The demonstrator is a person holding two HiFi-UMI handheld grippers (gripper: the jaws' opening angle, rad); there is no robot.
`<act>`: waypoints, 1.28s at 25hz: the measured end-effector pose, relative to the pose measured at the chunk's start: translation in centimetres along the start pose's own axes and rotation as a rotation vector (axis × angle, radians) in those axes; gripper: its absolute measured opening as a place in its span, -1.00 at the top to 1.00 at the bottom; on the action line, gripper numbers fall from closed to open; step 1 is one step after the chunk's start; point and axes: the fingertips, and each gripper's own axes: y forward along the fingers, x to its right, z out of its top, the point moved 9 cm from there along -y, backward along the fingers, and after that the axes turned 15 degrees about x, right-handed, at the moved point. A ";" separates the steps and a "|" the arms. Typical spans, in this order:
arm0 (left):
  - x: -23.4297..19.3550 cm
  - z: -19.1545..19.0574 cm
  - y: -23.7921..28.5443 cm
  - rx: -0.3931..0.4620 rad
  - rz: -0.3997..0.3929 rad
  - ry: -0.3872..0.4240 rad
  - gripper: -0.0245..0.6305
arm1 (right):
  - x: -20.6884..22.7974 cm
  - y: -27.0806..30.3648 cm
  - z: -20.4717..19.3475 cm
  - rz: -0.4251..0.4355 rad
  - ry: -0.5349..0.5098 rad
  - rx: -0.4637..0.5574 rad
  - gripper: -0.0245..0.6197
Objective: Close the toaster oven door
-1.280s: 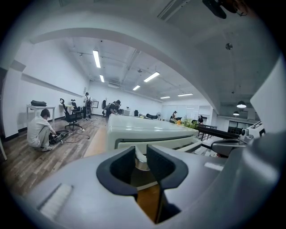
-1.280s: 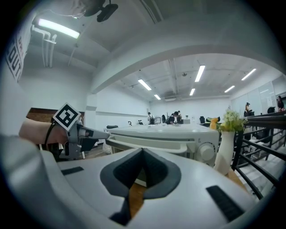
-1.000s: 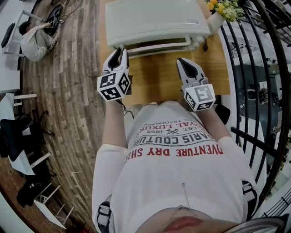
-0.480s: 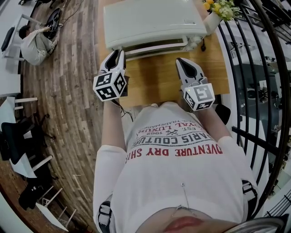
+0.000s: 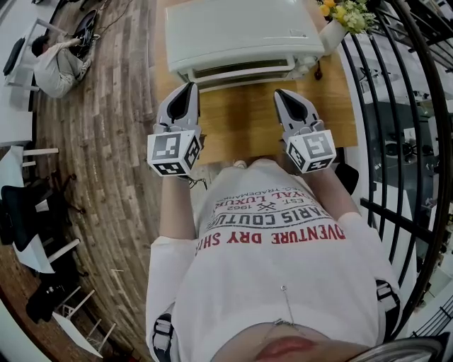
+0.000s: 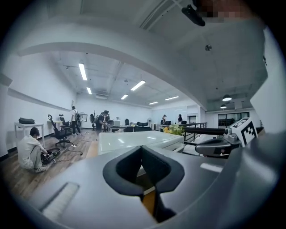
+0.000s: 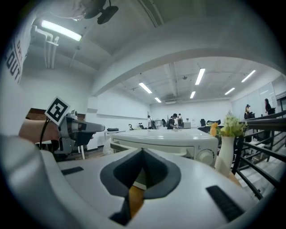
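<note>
The white toaster oven (image 5: 241, 32) stands at the far side of the wooden table (image 5: 241, 120). Its door, with a pale handle bar (image 5: 244, 74), looks upright against the front. My left gripper (image 5: 190, 88) hovers just short of the oven's left front corner. Its jaws have just been closing and now meet tip to tip with nothing between them (image 6: 142, 147). My right gripper (image 5: 282, 95) hangs shut and empty in front of the oven's right half (image 7: 143, 150). Past its tips I see the oven's front and a round knob (image 7: 207, 155).
A white vase of yellow flowers (image 5: 347, 18) stands right of the oven, close to my right gripper (image 7: 225, 152). A black railing (image 5: 396, 106) runs along the table's right side. A person sits on the wooden floor far left (image 5: 56, 63).
The left gripper has drawn back from the oven's left front corner, risen and rolled level, and its jaws have shut. The right gripper has not moved.
</note>
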 end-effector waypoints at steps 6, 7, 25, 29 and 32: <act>1.1 -1.4 -1.4 -0.006 -0.058 -0.015 0.89 | -0.1 0.2 0.4 0.023 -0.003 0.015 0.97; 1.3 -1.6 -1.6 -0.002 -0.060 -0.027 0.89 | 0.0 0.2 0.4 0.021 -0.004 0.017 0.97; 1.9 -1.5 -2.6 -0.016 -0.074 -0.008 0.89 | 0.6 0.5 1.4 0.068 -0.060 0.022 0.97; 2.1 -1.5 -2.4 -0.016 -0.077 -0.007 0.89 | 0.7 0.5 1.4 0.060 -0.056 0.018 0.97; 2.1 -1.3 -2.2 -0.014 -0.081 -0.007 0.89 | 0.6 0.6 1.4 0.062 -0.058 0.017 0.97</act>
